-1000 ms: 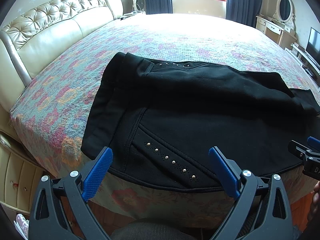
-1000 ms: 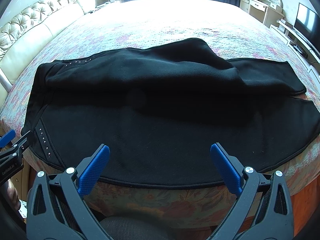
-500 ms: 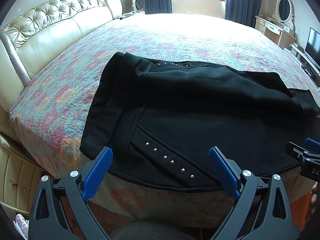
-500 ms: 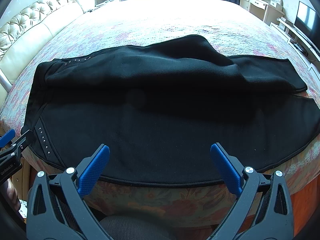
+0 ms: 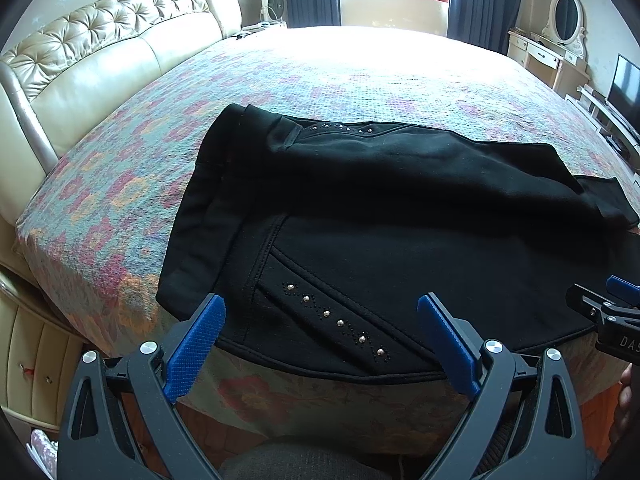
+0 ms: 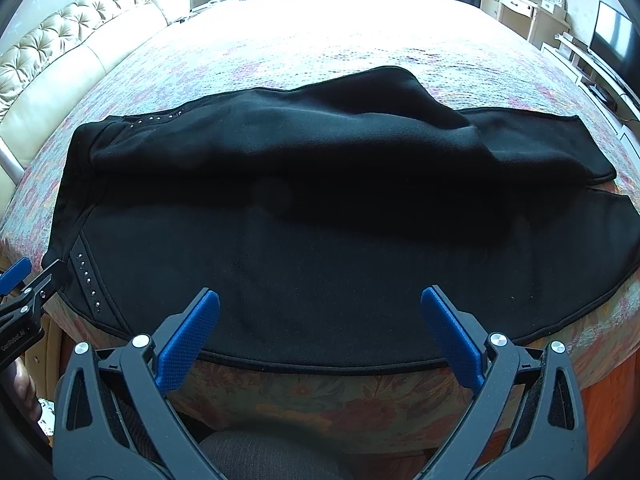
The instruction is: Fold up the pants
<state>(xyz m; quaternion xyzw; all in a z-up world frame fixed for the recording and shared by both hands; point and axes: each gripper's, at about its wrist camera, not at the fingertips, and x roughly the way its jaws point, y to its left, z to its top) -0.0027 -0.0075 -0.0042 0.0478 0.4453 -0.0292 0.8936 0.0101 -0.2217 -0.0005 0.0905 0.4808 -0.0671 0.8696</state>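
Observation:
Black pants (image 5: 380,220) (image 6: 320,208) lie sideways across the near edge of the bed, waistband to the left and leg ends to the right. Silver studs line the pocket (image 5: 340,322). One leg lies rumpled over the other. My left gripper (image 5: 320,320) hovers open just before the hem edge near the studded pocket, holding nothing. My right gripper (image 6: 320,312) is open too, above the near edge of the lower leg, with nothing between its blue pads. Each gripper shows at the side of the other's view.
The bed (image 5: 360,72) has a floral cover and a tufted cream headboard (image 5: 100,52) on the left. A dresser with an oval mirror (image 5: 560,40) and a TV (image 5: 626,88) stand at the right. Drawers (image 5: 28,360) sit below the bed's left corner.
Both grippers have crept slightly closer to the pants' near edge. The pants lie as they did.

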